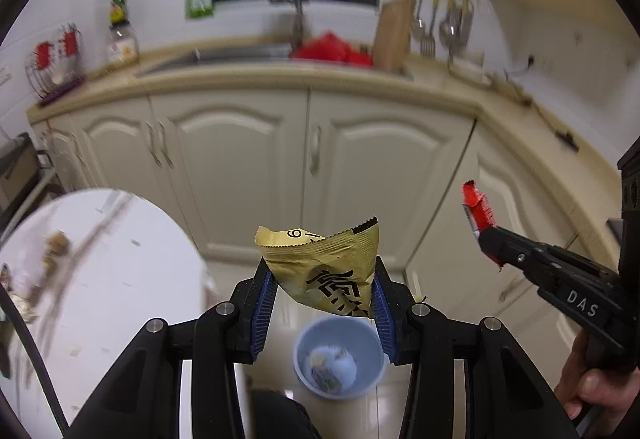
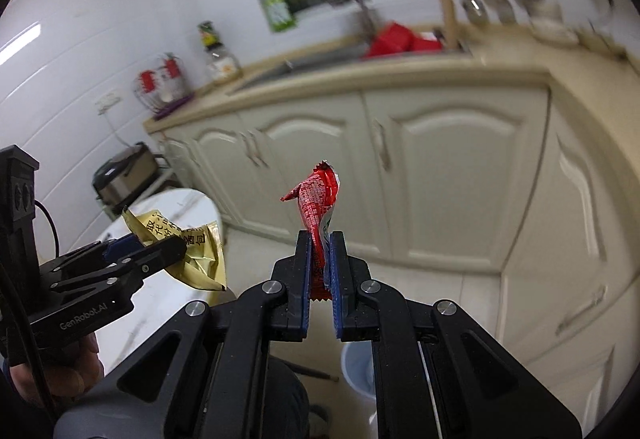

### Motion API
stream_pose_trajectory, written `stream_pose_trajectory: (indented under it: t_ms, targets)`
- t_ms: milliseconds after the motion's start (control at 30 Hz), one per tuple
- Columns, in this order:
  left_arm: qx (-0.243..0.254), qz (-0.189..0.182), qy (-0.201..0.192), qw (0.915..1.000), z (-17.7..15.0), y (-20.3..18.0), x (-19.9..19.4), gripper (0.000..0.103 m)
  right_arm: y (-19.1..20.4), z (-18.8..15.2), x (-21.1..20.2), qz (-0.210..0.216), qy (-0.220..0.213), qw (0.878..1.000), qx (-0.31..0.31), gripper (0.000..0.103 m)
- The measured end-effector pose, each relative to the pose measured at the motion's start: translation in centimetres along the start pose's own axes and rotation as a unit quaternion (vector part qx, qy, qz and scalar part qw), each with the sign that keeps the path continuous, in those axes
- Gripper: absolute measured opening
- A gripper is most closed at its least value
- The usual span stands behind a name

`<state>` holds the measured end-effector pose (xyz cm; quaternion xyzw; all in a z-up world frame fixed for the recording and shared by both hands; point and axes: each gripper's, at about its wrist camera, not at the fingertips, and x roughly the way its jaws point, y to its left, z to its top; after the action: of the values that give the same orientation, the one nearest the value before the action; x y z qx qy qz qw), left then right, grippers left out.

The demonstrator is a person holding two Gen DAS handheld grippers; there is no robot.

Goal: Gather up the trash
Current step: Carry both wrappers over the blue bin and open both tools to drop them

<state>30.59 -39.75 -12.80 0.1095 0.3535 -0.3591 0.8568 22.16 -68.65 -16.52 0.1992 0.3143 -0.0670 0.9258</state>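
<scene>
The left claw (image 1: 320,275) is partly open, its 2 blue pads pressing on the sides of a crumpled gold snack wrapper (image 1: 324,263) printed with black characters; the wrapper stands up out of the jaws. Below it, on the tiled floor, sits a pale blue trash bin (image 1: 340,355) with some scraps already inside.

The right claw (image 2: 320,251) is nearly closed, pinching a thin red wrapper (image 2: 318,199) that sticks up above its fingertips. From the left wrist view this red wrapper shows at the right, held in the air in front of the cream cabinet doors (image 1: 240,167). From the right wrist view the gold wrapper is at the lower left, also in the air, and the rim of the blue bin peeks out beneath the right claw.

A round white worktop (image 1: 120,259) at the left carries a few bits of litter, too blurred to name. A hand (image 1: 596,387) grips the right handle.
</scene>
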Motion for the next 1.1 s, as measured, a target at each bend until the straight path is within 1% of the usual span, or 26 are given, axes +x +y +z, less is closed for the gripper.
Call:
stream_pose_trajectory:
  t_ms: [200,367,433,500,600,633,700,800,867,900,933,967,1000,1033,1067,1100]
  targets:
    - [0.016,-0.008,0.061,0.998,1.3,-1.3,7.8,0.04,-5.0,-3.2,4.3,-0.009,0.054,0.997,0.045,0.009]
    - [0.022,-0.005,0.103,0.9945,2.2,-2.3,13.8,0.04,-8.8,-6.0,8.9,-0.011,0.101,0.991,0.086,0.009]
    - [0.019,-0.005,0.122,0.9923,2.4,-2.4,16.6,0.04,-9.8,-6.9,10.3,-0.011,0.115,0.989,0.094,0.009]
    - [0.018,-0.005,0.137,0.9904,2.5,-2.5,18.7,0.04,-10.7,-7.8,11.9,-0.013,0.134,0.986,0.103,0.009]
    - [0.018,-0.002,0.157,0.9875,2.6,-2.5,21.6,0.041,-11.7,-8.8,13.6,-0.014,0.151,0.982,0.115,0.009]
    - [0.019,-0.001,0.162,0.9867,2.7,-2.5,22.3,0.043,-12.1,-9.1,14.2,-0.016,0.157,0.98,0.12,0.009]
    - [0.017,0.004,0.174,0.9845,2.8,-2.4,24.2,0.043,-12.7,-9.7,15.2,-0.018,0.168,0.978,0.126,0.01]
    - [0.023,0.008,0.188,0.9819,2.3,-2.6,26.0,0.047,-13.2,-10.3,16.3,-0.024,0.178,0.975,0.131,0.017]
    - [0.025,0.012,0.186,0.9822,2.2,-2.7,26.4,0.057,-13.7,-10.7,16.8,-0.025,0.182,0.972,0.144,0.018]
    - [0.024,0.012,0.183,0.9828,2.5,-2.8,26.7,0.06,-13.9,-10.7,17.0,-0.026,0.183,0.972,0.148,0.026]
    - [0.023,0.013,0.181,0.9832,2.6,-2.9,26.9,0.067,-14.1,-10.9,17.1,-0.028,0.185,0.971,0.152,0.038]
    - [0.023,0.017,0.178,0.9835,2.6,-2.8,26.8,0.073,-14.2,-11.0,17.1,-0.032,0.185,0.97,0.153,0.042]
    - [0.023,0.02,0.174,0.9842,2.9,-2.9,27.0,0.075,-14.3,-11.0,17.0,-0.035,0.183,0.97,0.154,0.049]
    - [0.022,0.022,0.171,0.9848,2.9,-2.9,27.0,0.076,-14.3,-11.0,16.8,-0.038,0.181,0.97,0.157,0.059]
    - [0.021,0.025,0.17,0.9849,2.9,-2.9,26.9,0.078,-14.3,-10.8,16.6,-0.039,0.179,0.97,0.158,0.068]
    - [0.02,0.028,0.168,0.9851,2.7,-2.9,26.5,0.079,-14.2,-10.7,16.2,-0.044,0.174,0.97,0.162,0.086]
